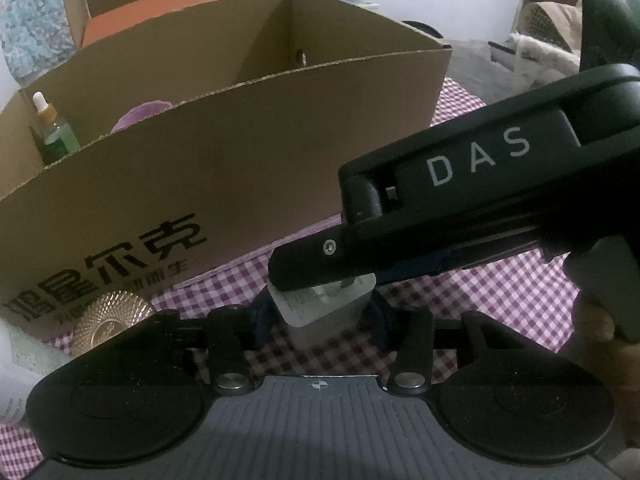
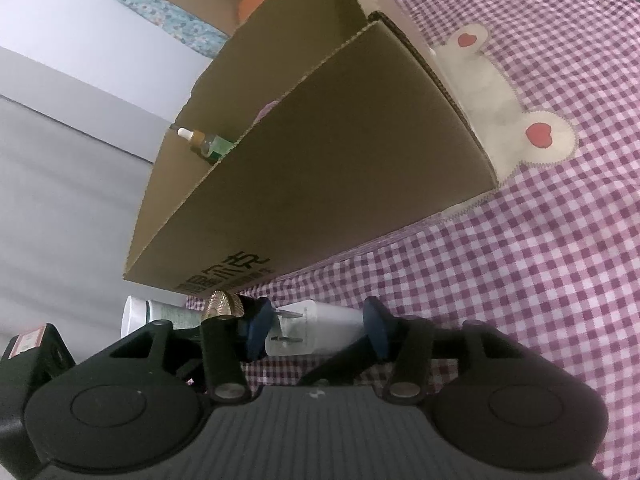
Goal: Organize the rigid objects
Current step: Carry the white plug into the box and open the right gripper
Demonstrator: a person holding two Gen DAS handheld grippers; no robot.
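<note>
In the left wrist view the left gripper [image 1: 320,312] has its blue pads [image 1: 262,312] set close on either side of a white charger [image 1: 324,300], which sits between them with its label face up, just in front of the near wall of the cardboard box [image 1: 240,140]; the pads appear to touch its sides, though the right gripper [image 1: 316,258] crosses over it and hides part of the contact. That black finger, marked DAS, lies on top of the charger. In the box, at its left end, a green dropper bottle [image 1: 56,132] stands upright, with something purple [image 1: 140,118] beside it. A gold disc [image 1: 110,308] lies against the box's front wall, left of the charger, and a white tube [image 1: 20,364] lies left of that. All rest on a checked cloth [image 1: 500,300]. In the right wrist view the right gripper [image 2: 316,328] stands wide around the charger [image 2: 316,330], its prongs [image 2: 286,314] pointing at the left pad [image 2: 256,328]; neither pad clearly presses it. The box [image 2: 320,160] lies just beyond, with the bottle [image 2: 208,144] inside, and the disc [image 2: 222,304] and the tube [image 2: 160,314] left of the charger on the cloth [image 2: 540,260].
</note>
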